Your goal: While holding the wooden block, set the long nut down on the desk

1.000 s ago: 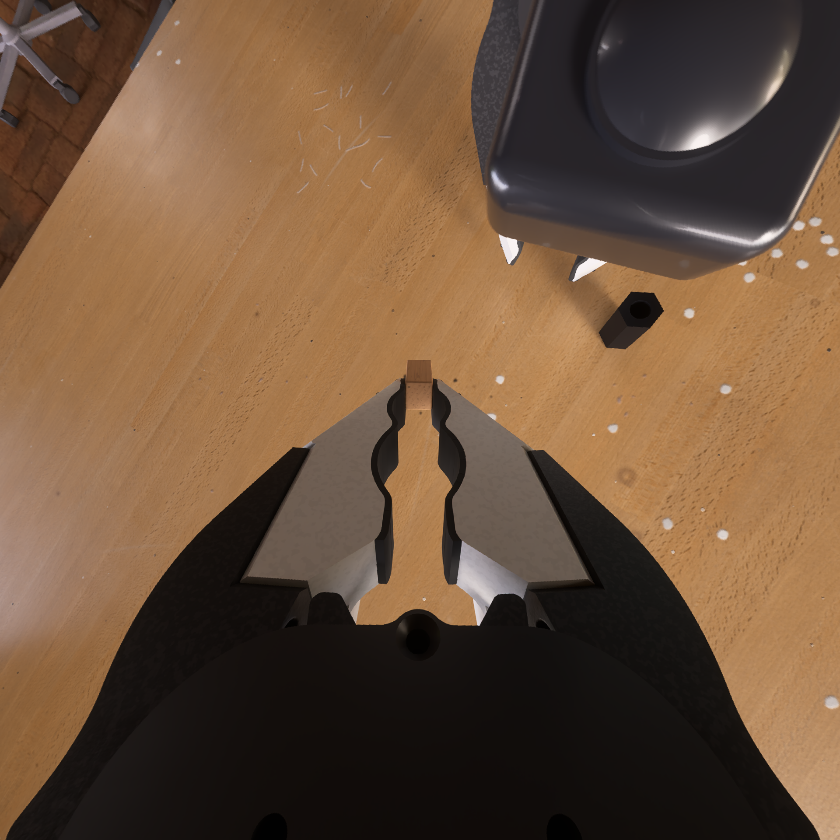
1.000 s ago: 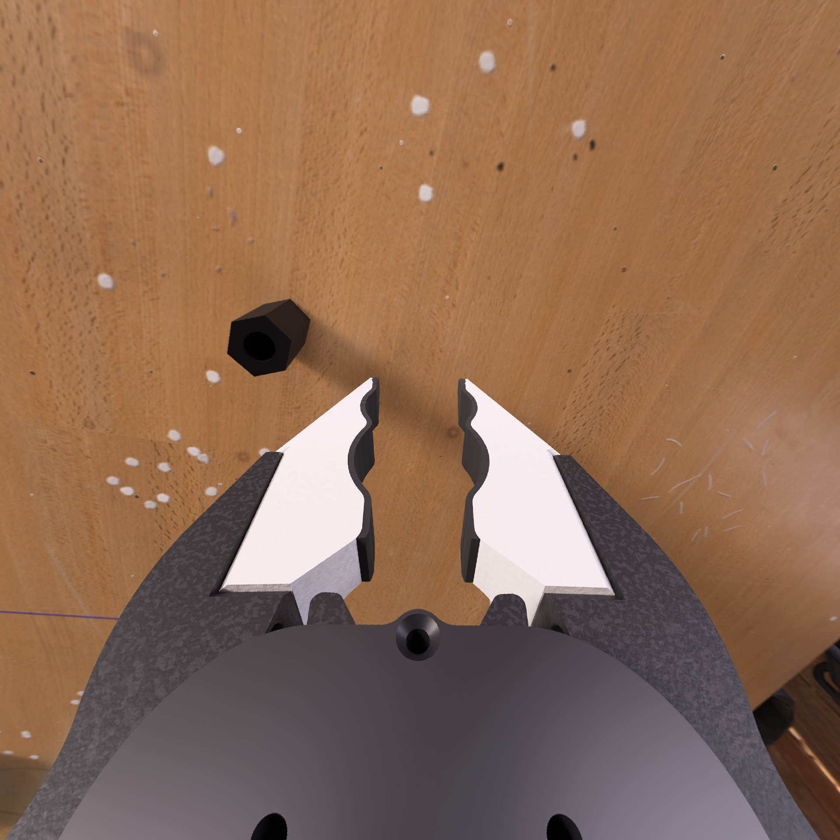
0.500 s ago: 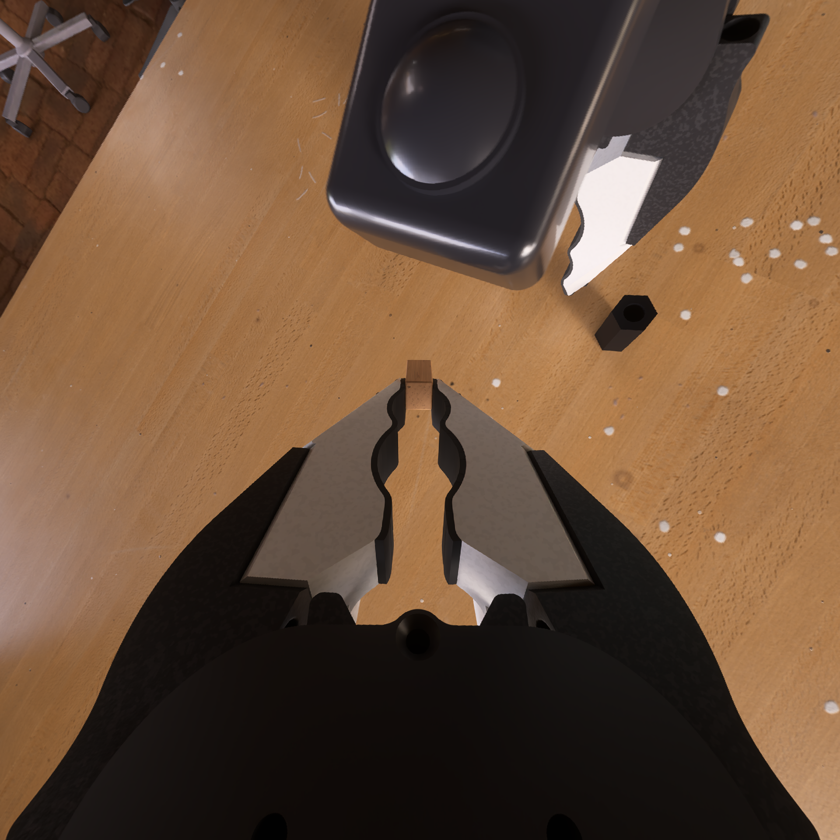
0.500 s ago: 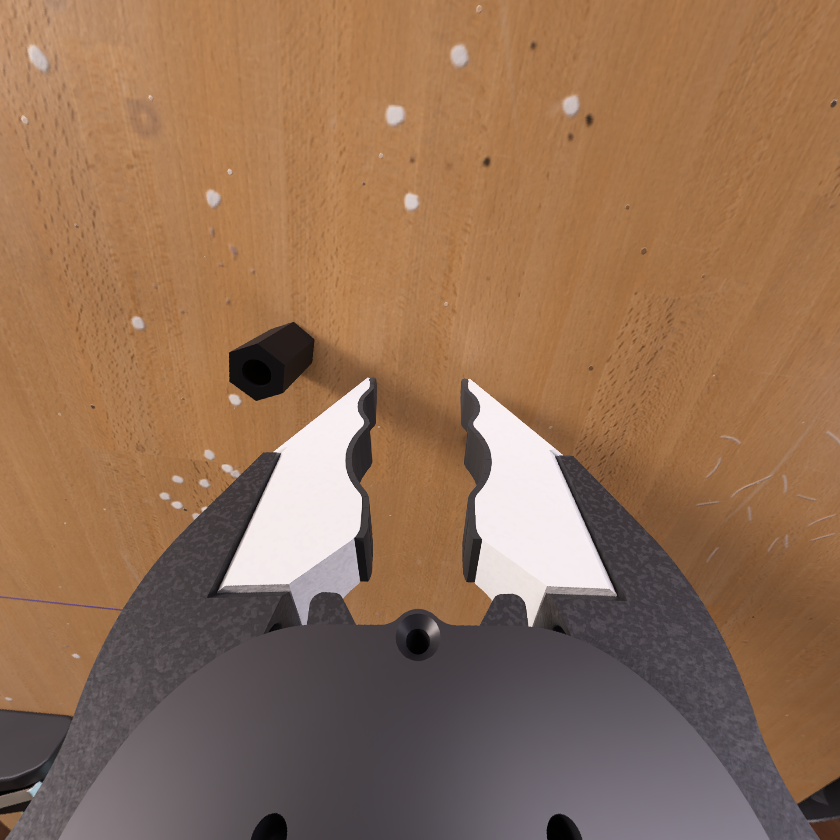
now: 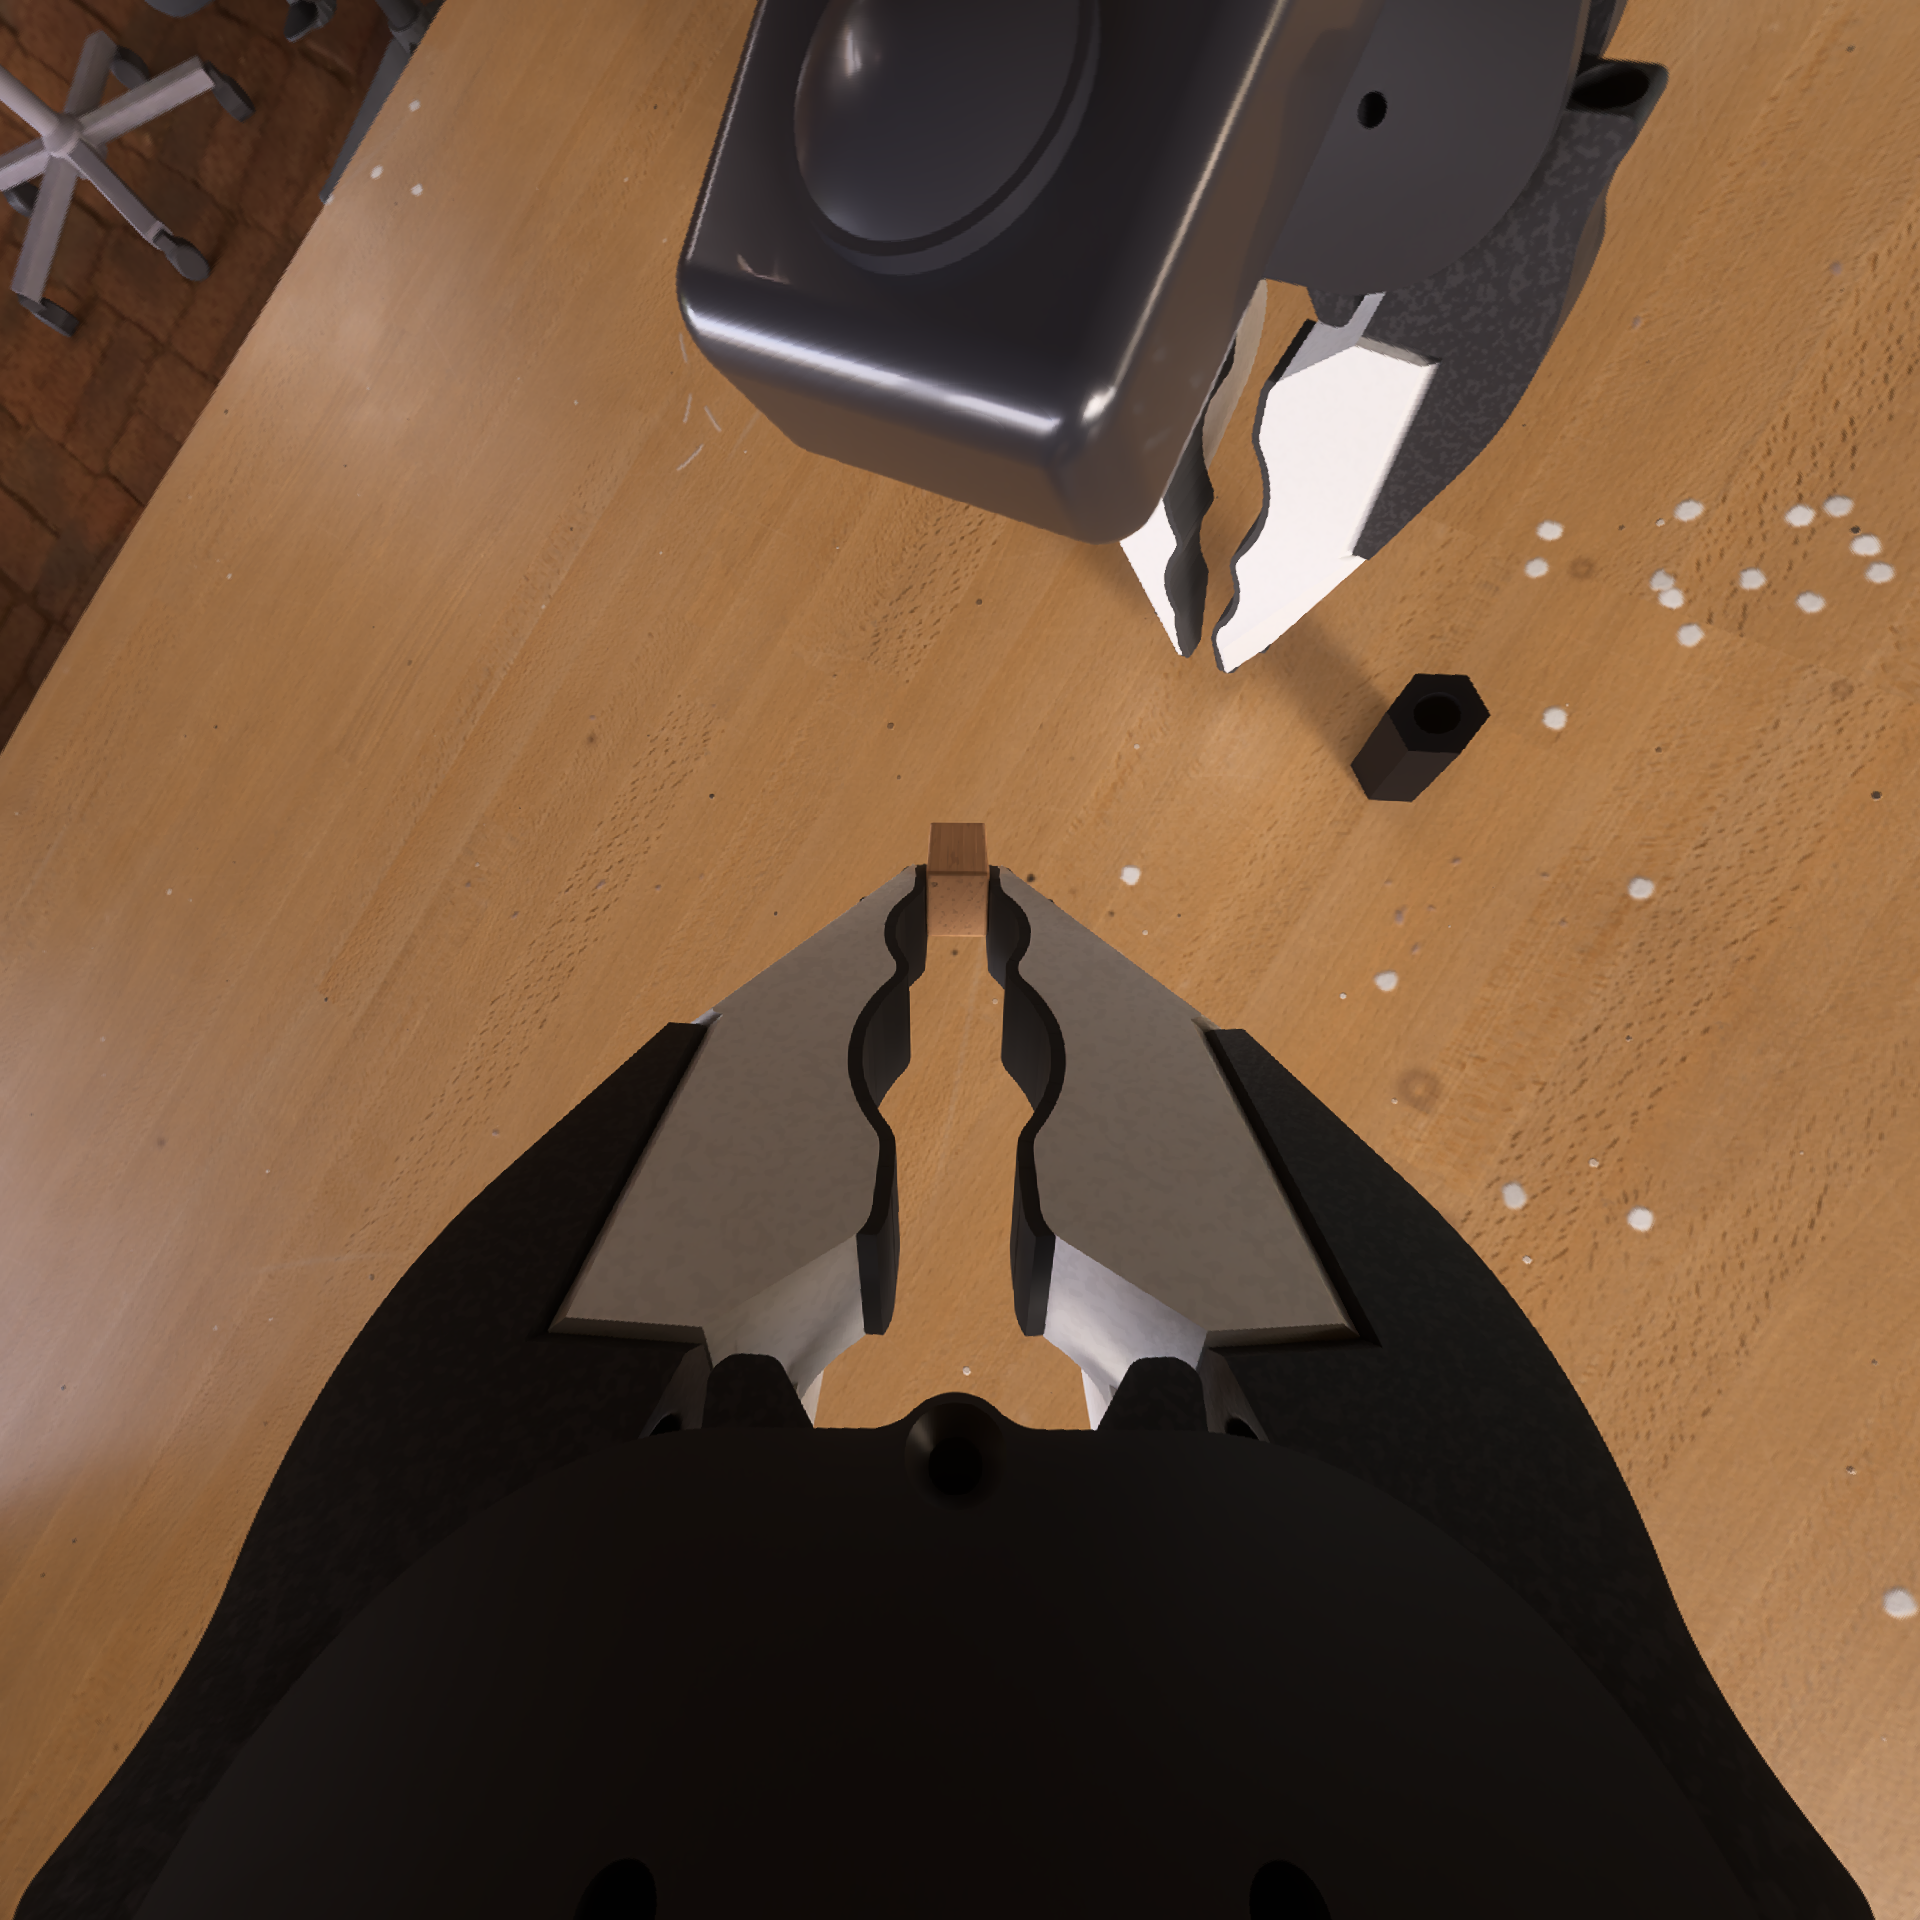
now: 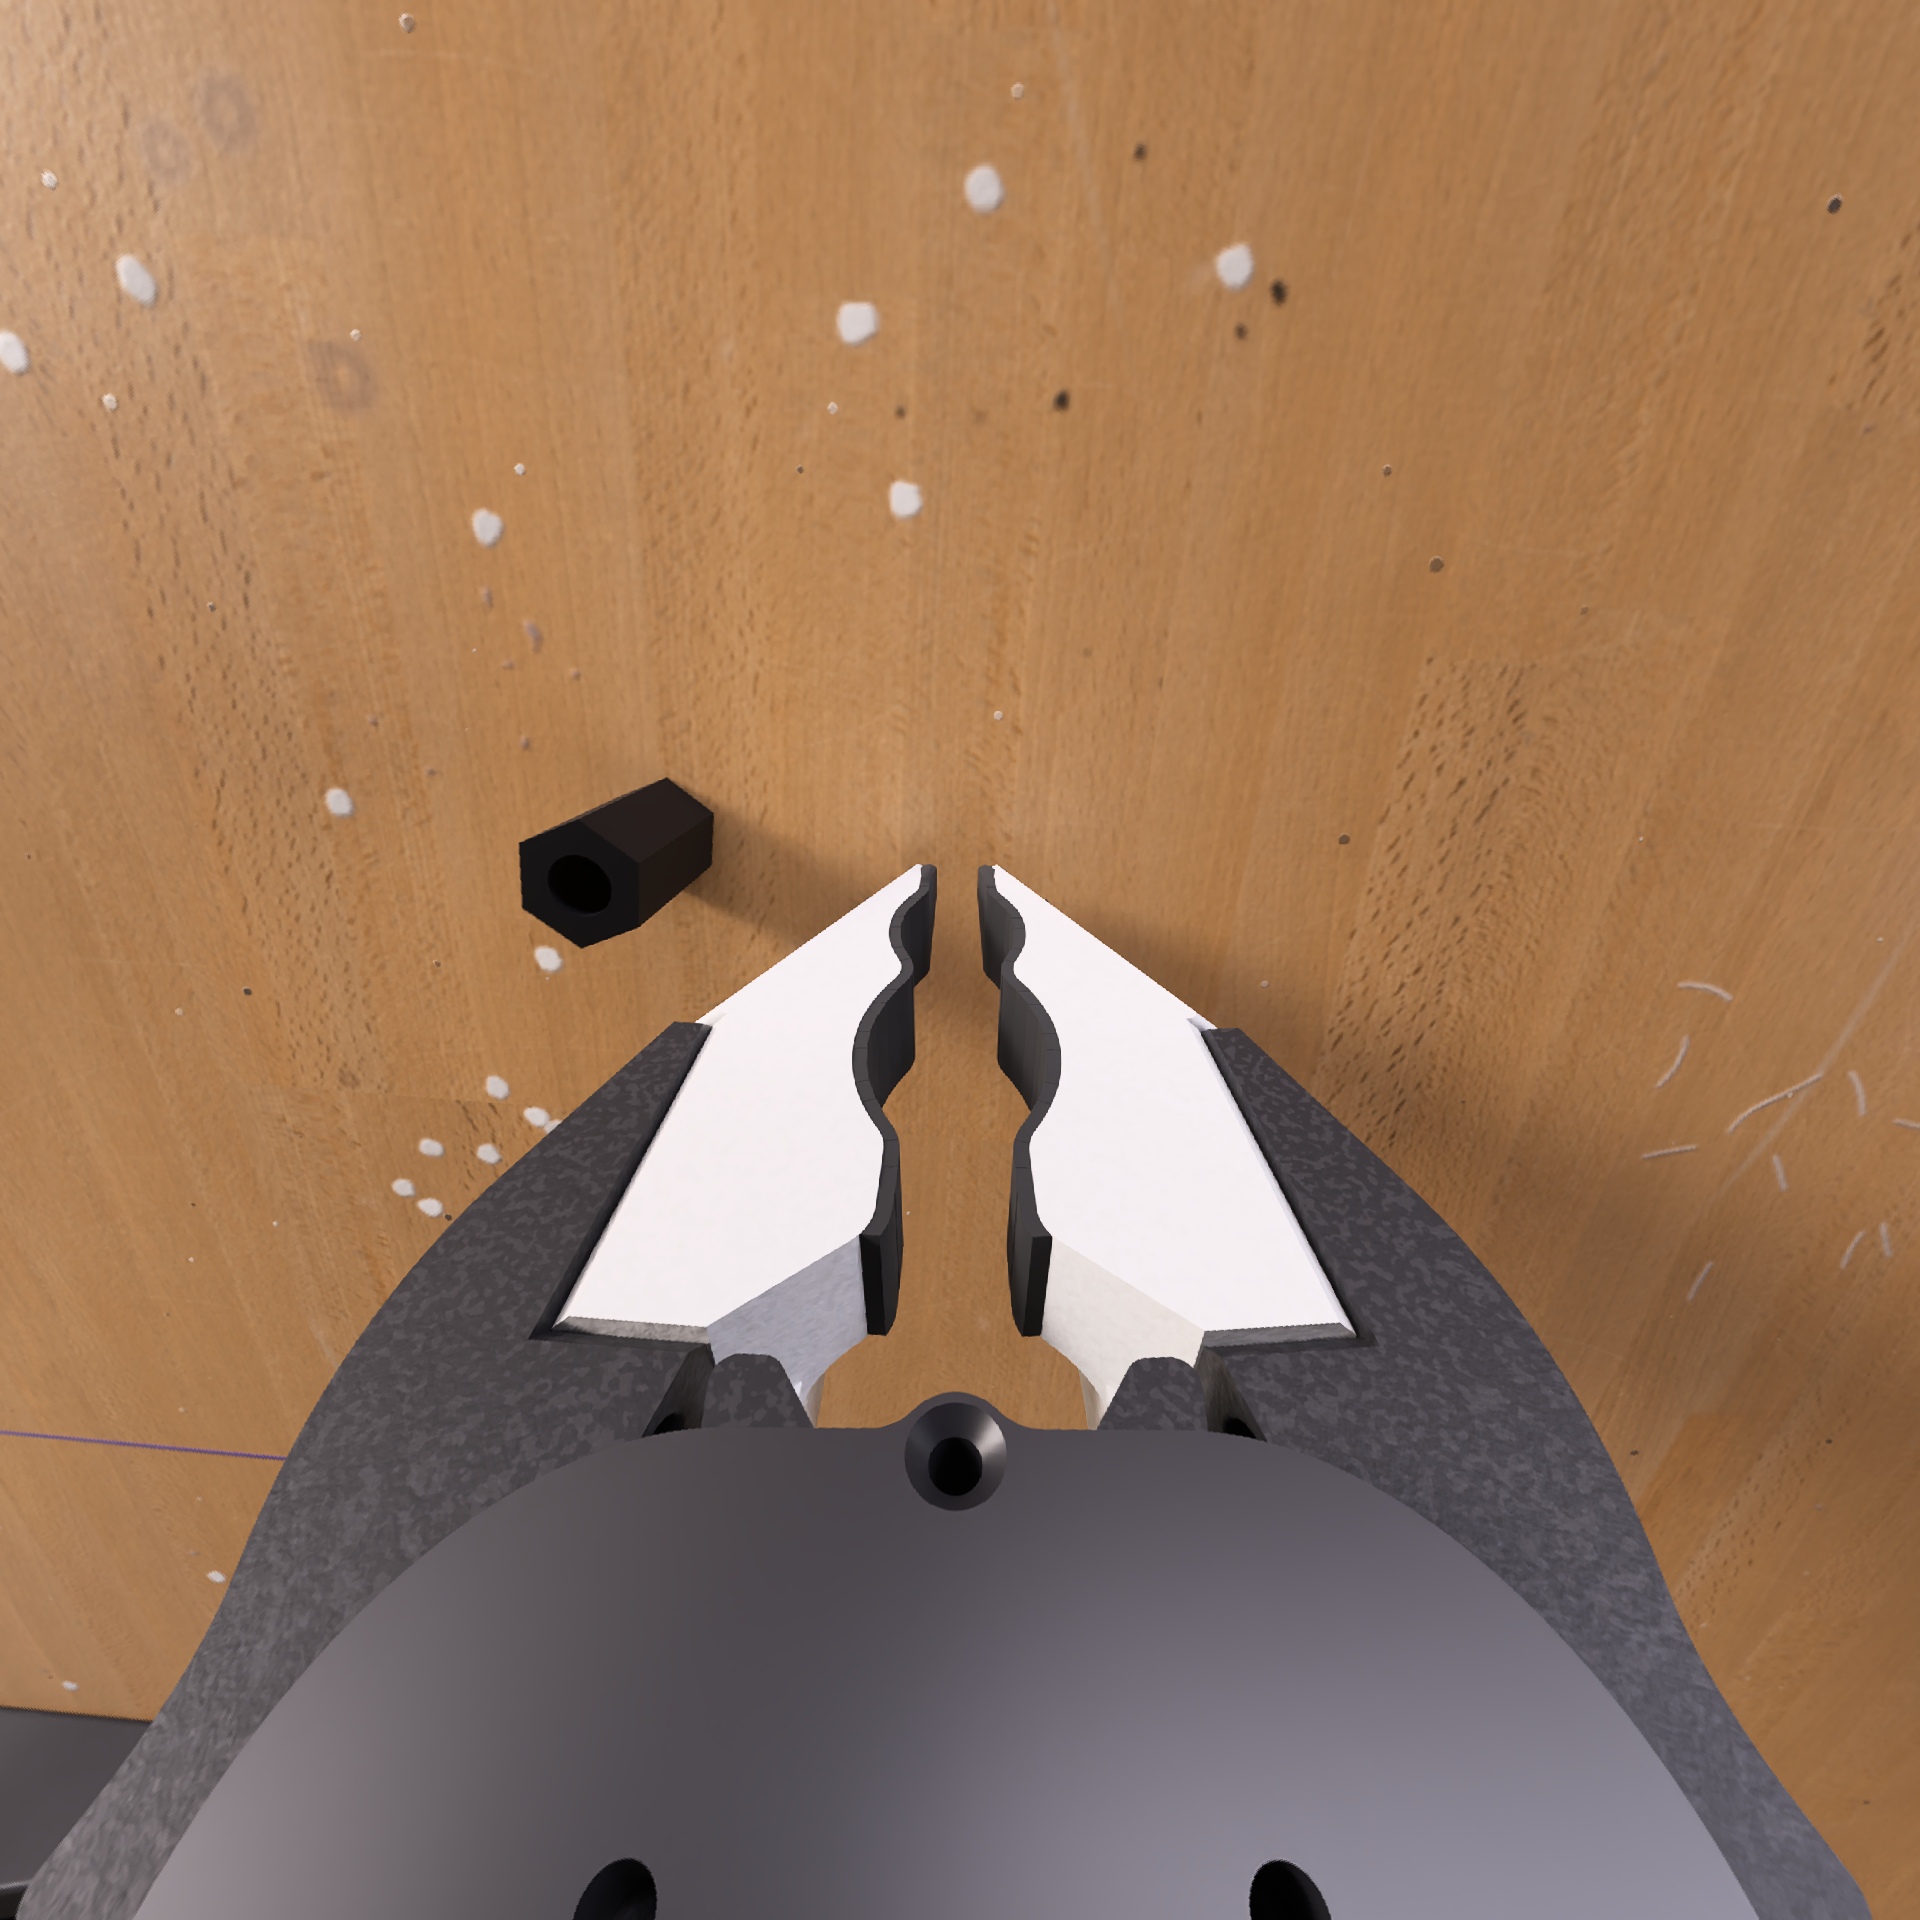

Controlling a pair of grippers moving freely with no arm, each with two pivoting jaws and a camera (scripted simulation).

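Observation:
My left gripper (image 5: 957, 883) is shut on a small wooden block (image 5: 957, 868), which sticks out a little past the fingertips above the desk (image 5: 416, 727). The long nut (image 5: 1418, 750), black and hexagonal, stands on end on the desk to the right, free of both grippers. In the right wrist view the nut (image 6: 615, 862) is left of my right gripper (image 6: 956, 878) and apart from it. The right gripper's jaws are nearly together with nothing between them. It also shows in the left wrist view (image 5: 1205, 649), hovering just left of the nut.
White paint specks (image 5: 1756, 577) dot the desk around the nut. Pale scratches (image 6: 1766, 1101) mark the wood at the right. The desk's left edge runs diagonally, with a brick floor and a grey chair base (image 5: 83, 156) beyond it.
The right gripper's jaws have closed from wide open to nearly together, empty. It has shifted away from the nut and turned. The left gripper and block have not moved.

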